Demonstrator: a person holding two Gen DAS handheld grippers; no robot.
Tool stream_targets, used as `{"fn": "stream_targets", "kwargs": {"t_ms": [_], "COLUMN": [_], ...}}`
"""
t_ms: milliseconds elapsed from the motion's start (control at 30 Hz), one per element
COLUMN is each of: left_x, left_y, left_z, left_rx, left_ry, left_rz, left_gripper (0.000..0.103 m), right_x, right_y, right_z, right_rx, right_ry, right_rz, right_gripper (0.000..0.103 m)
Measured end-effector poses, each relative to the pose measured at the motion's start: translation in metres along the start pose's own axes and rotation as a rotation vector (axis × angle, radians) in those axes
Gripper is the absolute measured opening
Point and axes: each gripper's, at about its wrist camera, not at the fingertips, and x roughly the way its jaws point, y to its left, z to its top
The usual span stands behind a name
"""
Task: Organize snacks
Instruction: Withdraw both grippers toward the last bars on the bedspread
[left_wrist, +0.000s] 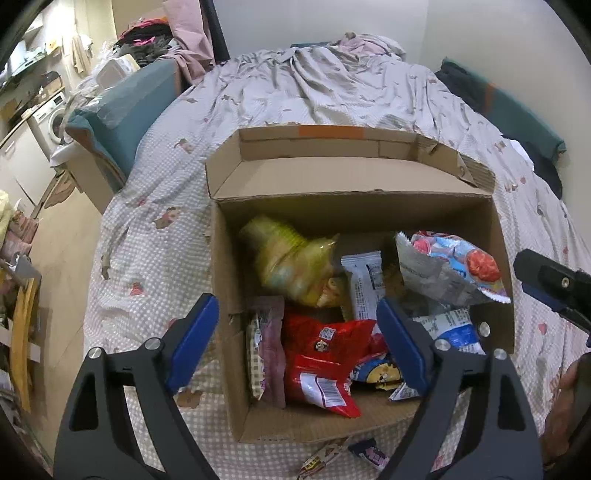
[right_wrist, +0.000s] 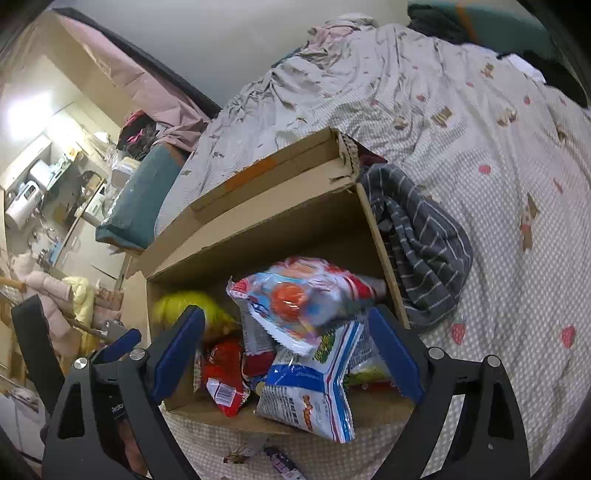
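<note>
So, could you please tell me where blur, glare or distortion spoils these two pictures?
Left wrist view: the yellow packet in the cardboard box is motion-blurred, the other snacks sharp; the fisheye bends the bed into an arc. Right wrist view: the same yellow packet smears, a ceiling light blows out at upper left, and the corners go black.

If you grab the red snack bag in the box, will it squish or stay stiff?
The red snack bag would probably squish and crinkle: its film already looks creased. It seems puffy, so likely light for its size. The glossy surface might slip a little. It lies flat in the cardboard box, so it shouldn't roll.
</note>
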Motion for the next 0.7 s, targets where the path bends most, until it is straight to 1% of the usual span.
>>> {"fn": "stream_targets", "kwargs": {"t_ms": [200,433,567,700], "left_x": [-0.009,-0.021,-0.032,-0.039], "left_y": [-0.002,0.001,0.006,0.014], "left_z": [-0.003,-0.008,-0.016,-0.029], "left_rx": [0.02,0.035,0.037,0.033], "left_ry": [-0.012,-0.02,-0.027,-0.029], "left_rz": [0.009,0.015,0.004,-0.014], "left_gripper": [0.085,0.085,0.085,0.085], "right_x": [-0.004,-0.01,-0.016,-0.023], "right_y": [-0.004,-0.001,0.006,0.006], "right_z": [0.0,-0.004,-0.011,-0.021], "right_rx": [0.014,0.001,-0.034,-0.021], "right_ry": [0.001,0.002,-0.002,0.007], "right_rz": [0.015,0.013,-0.012,-0.015], "right_gripper": [0.093,0.093,0.093,0.093]}}
